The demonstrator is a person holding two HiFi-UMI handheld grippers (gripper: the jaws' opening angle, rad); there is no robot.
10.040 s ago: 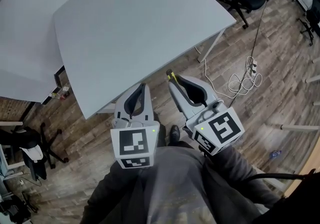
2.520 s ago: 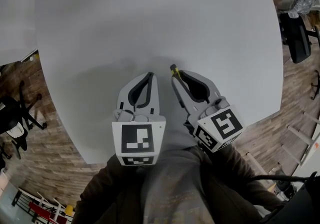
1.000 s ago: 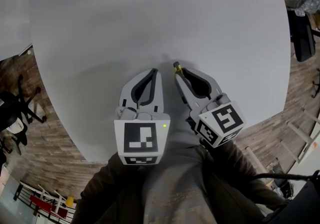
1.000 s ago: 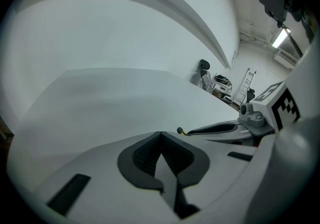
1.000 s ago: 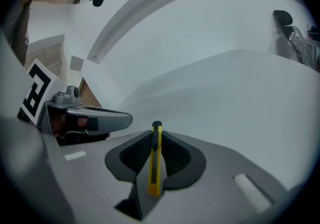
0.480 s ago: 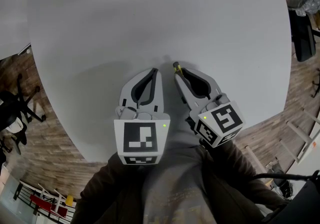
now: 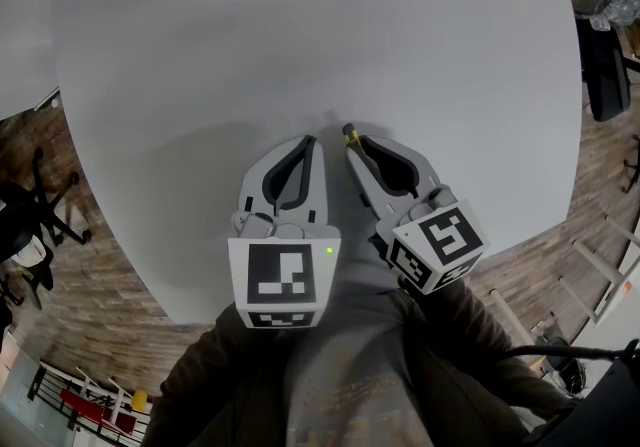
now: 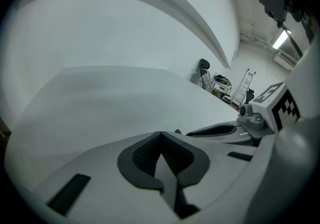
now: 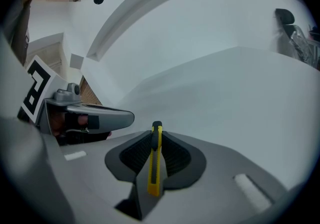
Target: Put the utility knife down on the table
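A slim yellow and black utility knife stands clamped between the dark pads of my right gripper, which is shut on it. In the head view its yellow tip pokes out past the right gripper, held just above the near part of the pale grey table. My left gripper hangs beside it on the left, jaws shut with nothing between them; the left gripper view shows its pads pressed together over the tabletop.
The table's rounded near edge runs just in front of the person's body. Wood floor and office chairs lie to the left; a black chair stands at the right. The right gripper shows in the left gripper view.
Ten seconds ago both grippers hung over the floor before the table; they now hover over its near part. In the last second the right gripper has shifted only slightly.
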